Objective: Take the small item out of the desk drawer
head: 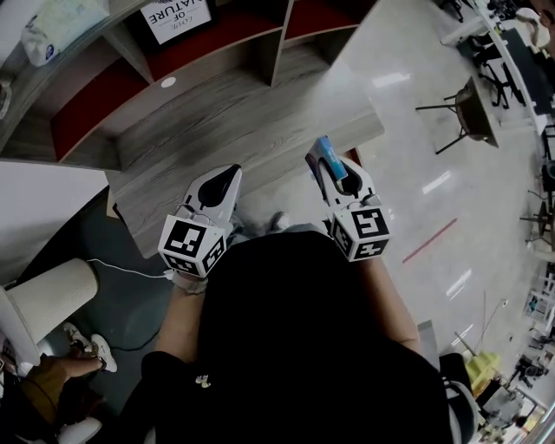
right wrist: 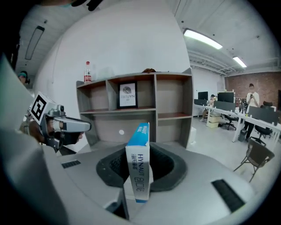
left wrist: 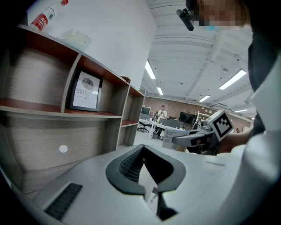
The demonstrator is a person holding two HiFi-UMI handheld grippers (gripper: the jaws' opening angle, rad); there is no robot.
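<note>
A small blue and white box (right wrist: 139, 145) stands upright between the pads of my right gripper (right wrist: 138, 173), which is shut on it. From the head view the box (head: 330, 157) sticks out of the right gripper (head: 328, 171), held in the air over the front edge of the wooden desk (head: 260, 104). My left gripper (head: 227, 176) hangs level beside it to the left, with its jaws (left wrist: 142, 151) closed together on nothing. No drawer shows in any view.
Behind the desk stands a shelf unit with a framed sign (head: 176, 19), a white bag (head: 61, 26) and a bottle (right wrist: 88, 71) on top. A white cylinder (head: 52, 295) and a cable lie on the floor at left. Office chairs and tables (head: 464, 108) stand at right.
</note>
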